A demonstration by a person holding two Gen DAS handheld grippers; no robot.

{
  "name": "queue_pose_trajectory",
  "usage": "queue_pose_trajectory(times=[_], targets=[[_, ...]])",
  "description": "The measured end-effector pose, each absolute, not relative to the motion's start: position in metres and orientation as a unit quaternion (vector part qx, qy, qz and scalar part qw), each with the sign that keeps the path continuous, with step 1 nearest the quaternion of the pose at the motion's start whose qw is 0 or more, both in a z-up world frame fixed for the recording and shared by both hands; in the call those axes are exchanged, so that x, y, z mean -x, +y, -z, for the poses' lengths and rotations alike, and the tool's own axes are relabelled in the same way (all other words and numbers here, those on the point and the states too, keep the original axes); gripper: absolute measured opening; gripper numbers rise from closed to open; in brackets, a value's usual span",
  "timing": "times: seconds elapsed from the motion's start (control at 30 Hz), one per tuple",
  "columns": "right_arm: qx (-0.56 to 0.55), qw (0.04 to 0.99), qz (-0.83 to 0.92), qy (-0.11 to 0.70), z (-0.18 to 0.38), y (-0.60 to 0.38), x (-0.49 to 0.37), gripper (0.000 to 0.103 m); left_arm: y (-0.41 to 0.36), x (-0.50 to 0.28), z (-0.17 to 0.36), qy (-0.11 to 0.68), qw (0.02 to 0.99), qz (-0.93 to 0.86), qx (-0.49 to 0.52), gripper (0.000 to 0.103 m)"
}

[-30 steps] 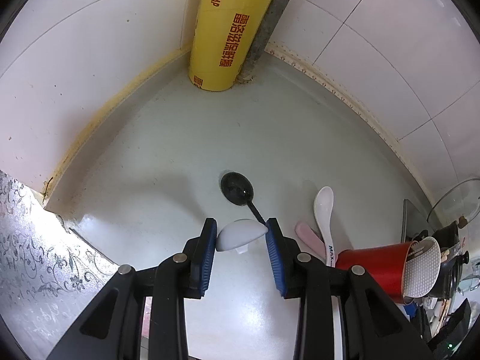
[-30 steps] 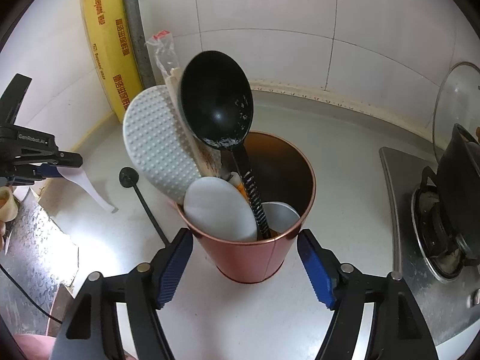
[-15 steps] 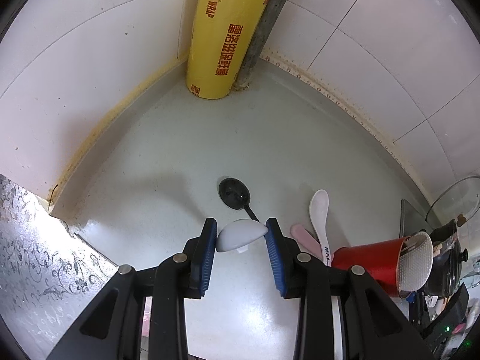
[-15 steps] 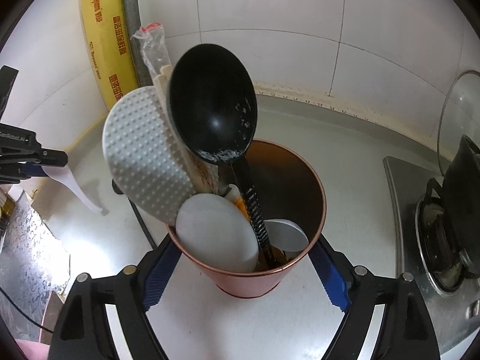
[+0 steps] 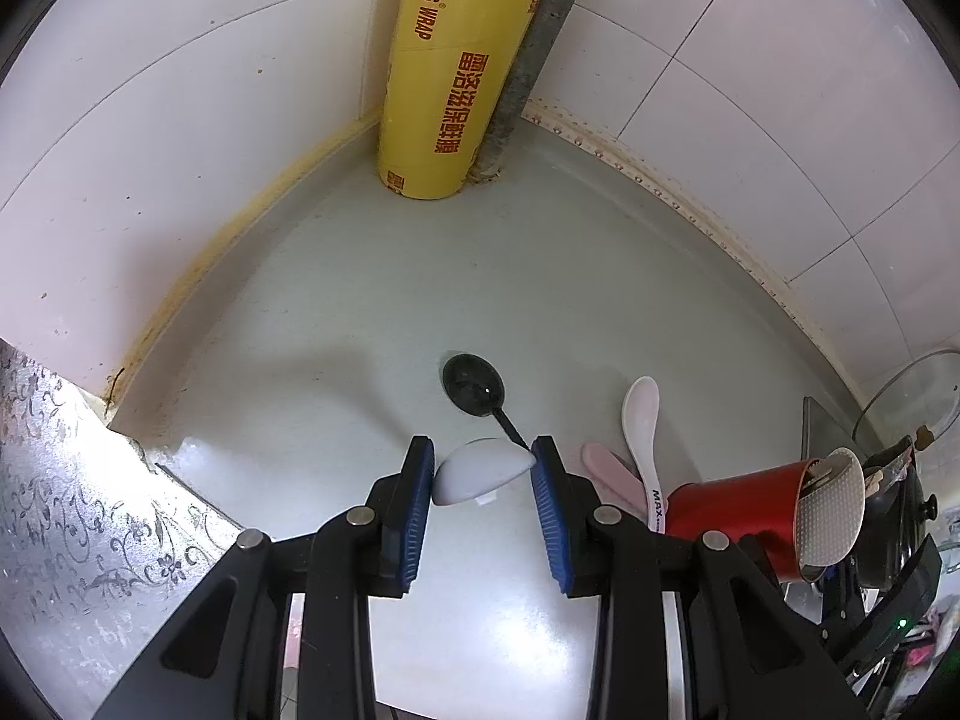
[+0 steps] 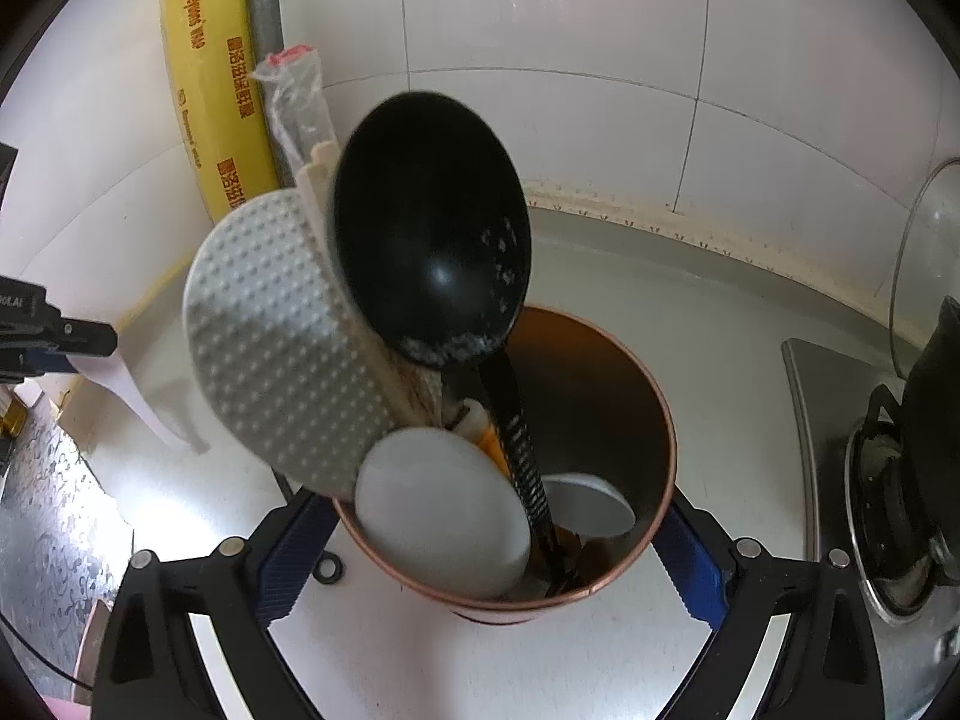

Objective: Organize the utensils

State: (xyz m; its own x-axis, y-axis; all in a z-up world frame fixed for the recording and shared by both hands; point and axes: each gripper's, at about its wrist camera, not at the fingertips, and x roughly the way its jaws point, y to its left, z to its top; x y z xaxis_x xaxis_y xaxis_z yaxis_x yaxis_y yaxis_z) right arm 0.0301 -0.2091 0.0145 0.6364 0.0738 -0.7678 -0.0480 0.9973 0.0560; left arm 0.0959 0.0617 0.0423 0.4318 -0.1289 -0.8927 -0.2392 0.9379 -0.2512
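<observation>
The left gripper (image 5: 483,471) holds a white ceramic spoon (image 5: 480,471) by its bowl, the blue pads (image 5: 420,480) pressed on either side of it. The right wrist view shows what the left one hides: the spoon's handle slants down from the gripper toward the grey countertop (image 5: 336,312).

The right gripper (image 6: 492,540) has just been opening its jaws, and they now stand wide on either side of the copper-red utensil holder (image 6: 636,396); the holder sits between them, but whether the pads touch its wall is hard to tell, since the rim covers both contact points.

In the holder stand a black ladle (image 6: 432,228), a white dimpled rice paddle (image 6: 276,336), wrapped wooden chopsticks (image 6: 300,114) and two white spoons whose bowls show near the rim. From the left wrist the holder is a small red cylinder at the right edge.

Only the left wrist view shows the loose utensils on the counter: a black spoon (image 5: 474,384) just beyond the held spoon, then a white spoon (image 5: 641,420) lying over a pink one (image 5: 606,468) beside the holder.

A yellow roll of cling wrap (image 5: 447,72) stands in the tiled corner against a grey pipe (image 5: 528,60). A gas burner (image 6: 882,480) with a black pot (image 6: 936,396) is cut off at the right edge.
</observation>
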Motion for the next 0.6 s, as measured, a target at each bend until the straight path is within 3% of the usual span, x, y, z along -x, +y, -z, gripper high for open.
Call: queue_pose_trajectory(times=[0.27,0.37,0.6], targets=[[-0.022,0.909,-0.023,0.416,-0.02,-0.21,-0.032,0.098,0.061,-0.094,-0.048,0.528,0.831,-0.031,0.172,0.034],[-0.024,0.908,-0.018,0.418,-0.021,-0.211,-0.031,0.09,0.06,-0.093,-0.053,0.524,0.834,-0.027,0.171,0.034],[-0.027,0.906,-0.014,0.422,-0.02,-0.213,-0.025,0.09,0.054,-0.094,-0.072,0.507,0.846,-0.012,0.167,0.034]])
